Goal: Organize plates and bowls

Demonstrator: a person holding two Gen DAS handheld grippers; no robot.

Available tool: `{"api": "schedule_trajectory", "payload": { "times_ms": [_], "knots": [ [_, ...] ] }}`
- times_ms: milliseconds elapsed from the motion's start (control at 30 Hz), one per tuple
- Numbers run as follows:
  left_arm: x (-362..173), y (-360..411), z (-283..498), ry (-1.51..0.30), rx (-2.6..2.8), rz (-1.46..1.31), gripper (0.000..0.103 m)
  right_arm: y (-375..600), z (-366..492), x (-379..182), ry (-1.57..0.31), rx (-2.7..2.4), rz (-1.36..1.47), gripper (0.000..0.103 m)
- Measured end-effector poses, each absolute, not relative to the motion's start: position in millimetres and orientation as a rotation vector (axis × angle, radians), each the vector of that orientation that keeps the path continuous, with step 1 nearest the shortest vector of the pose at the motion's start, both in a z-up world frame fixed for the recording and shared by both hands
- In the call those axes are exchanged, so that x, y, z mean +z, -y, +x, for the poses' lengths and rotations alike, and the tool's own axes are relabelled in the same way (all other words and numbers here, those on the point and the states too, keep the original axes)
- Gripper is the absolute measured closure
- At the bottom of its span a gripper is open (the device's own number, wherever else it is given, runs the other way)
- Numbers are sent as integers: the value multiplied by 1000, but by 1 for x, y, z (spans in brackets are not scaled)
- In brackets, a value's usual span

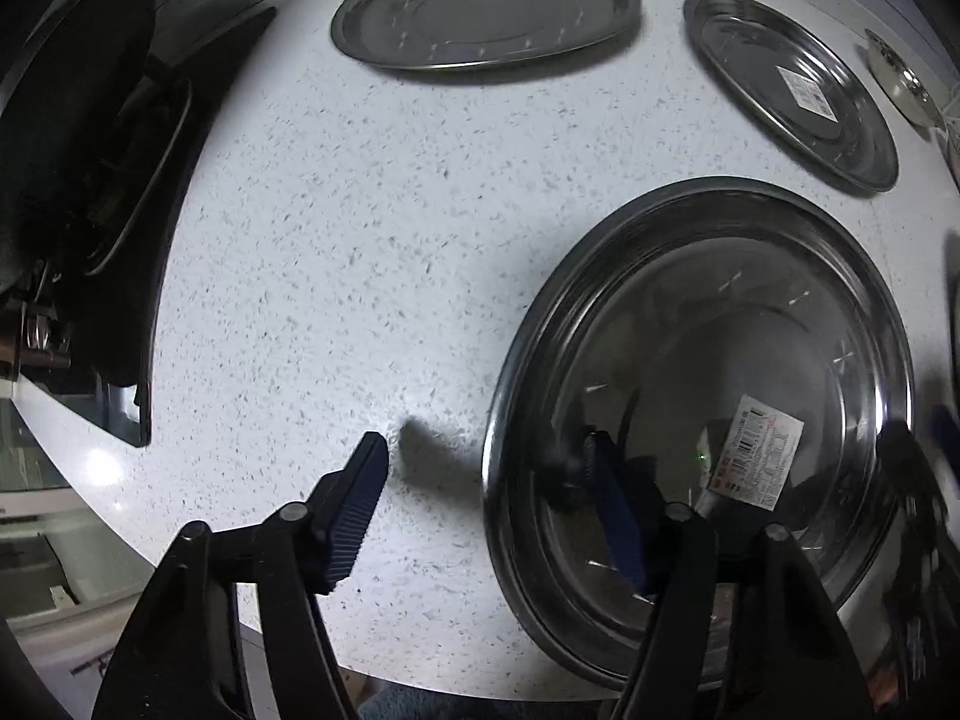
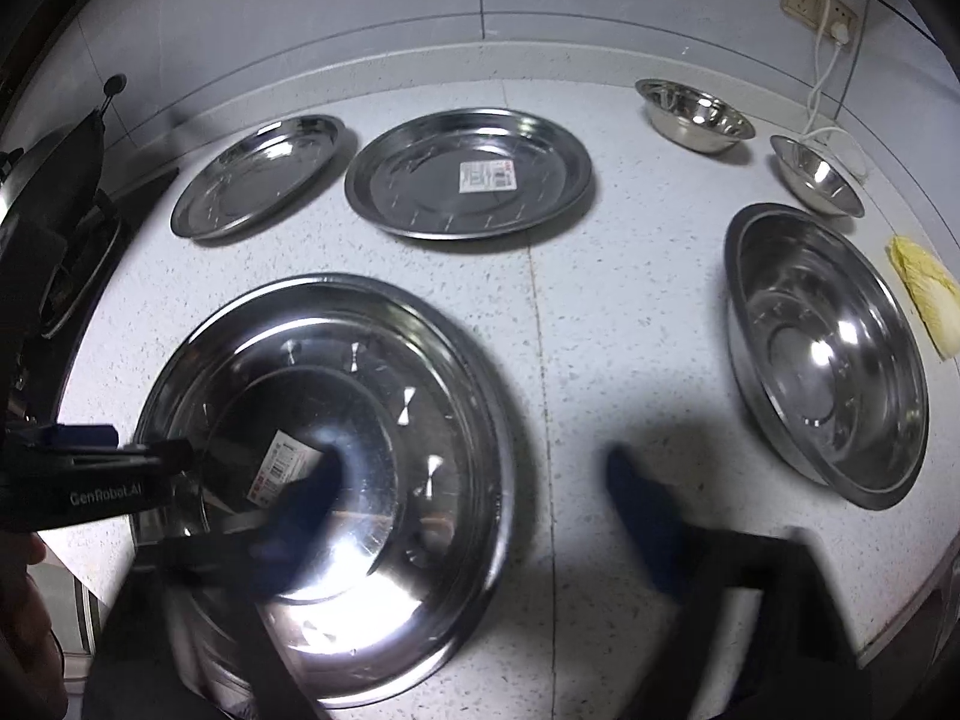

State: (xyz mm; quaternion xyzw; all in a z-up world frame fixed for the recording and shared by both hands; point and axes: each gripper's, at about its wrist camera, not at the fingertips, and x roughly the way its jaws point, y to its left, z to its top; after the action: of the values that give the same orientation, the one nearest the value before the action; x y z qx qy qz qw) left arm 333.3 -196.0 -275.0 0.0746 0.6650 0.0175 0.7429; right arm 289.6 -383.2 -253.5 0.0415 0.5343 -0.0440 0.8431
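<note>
Through the left wrist camera my left gripper (image 1: 486, 468) stands spread wide, holding nothing, with one ribbed blue pad over the bare speckled counter (image 1: 300, 240) and the other hanging over the inside of the near big plate (image 1: 720, 276), so its rim sits between the jaws. I judge the step to be taking that rim; to do it well I would lower until the outer pad is beneath the lip, then close squarely, because polished steel is slick and a shallow bite would let it pivot. The plate is round, mirror-bright, with a flat well and a barcode sticker (image 1: 757, 450). Two more steel plates, the far plate (image 1: 486, 6) and the stickered plate (image 1: 792, 90), lie apart behind it. Through the right wrist camera my right gripper (image 2: 468, 486) is blurred but also parted and empty, one finger above the near plate's well, the other over counter. Beyond lie a deep large bowl (image 2: 828, 354), two small bowls (image 2: 696, 114) (image 2: 816, 174), and a pale cabbage piece (image 2: 924, 288).
</note>
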Motion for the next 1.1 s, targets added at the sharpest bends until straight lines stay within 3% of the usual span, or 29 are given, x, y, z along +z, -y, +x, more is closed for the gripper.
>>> {"api": "schedule_trajectory", "payload": {
  "times_ms": [33, 100, 200, 233, 300, 600, 867, 1100],
  "knots": [
    [-274, 198, 334, -1457, 18, 163, 59, 384, 291, -257, -1151, -113, 87, 79],
    [-272, 203, 334, -1461, -30, 167, 75, 384, 293, -268, -1207, -131, 104, 82],
    [-270, 206, 334, -1459, -33, 200, 77, 383, 293, -270, -1220, -149, 84, 85],
    [-269, 204, 334, -1458, -28, 202, 84, 382, 292, -270, -1219, -151, 77, 85],
    [-267, 196, 335, -1450, -26, 180, 88, 380, 291, -271, -1222, -155, 67, 86],
    [-241, 168, 330, -1455, -52, 171, 90, 359, 284, -258, -1227, -164, 41, 90],
    [-190, 96, 336, -1386, 18, 131, 90, 298, 302, -226, -1165, -72, -3, 90],
    [-192, 28, 347, -1385, 112, 103, 90, 229, 333, -235, -1160, 26, -49, 90]
  ]
}}
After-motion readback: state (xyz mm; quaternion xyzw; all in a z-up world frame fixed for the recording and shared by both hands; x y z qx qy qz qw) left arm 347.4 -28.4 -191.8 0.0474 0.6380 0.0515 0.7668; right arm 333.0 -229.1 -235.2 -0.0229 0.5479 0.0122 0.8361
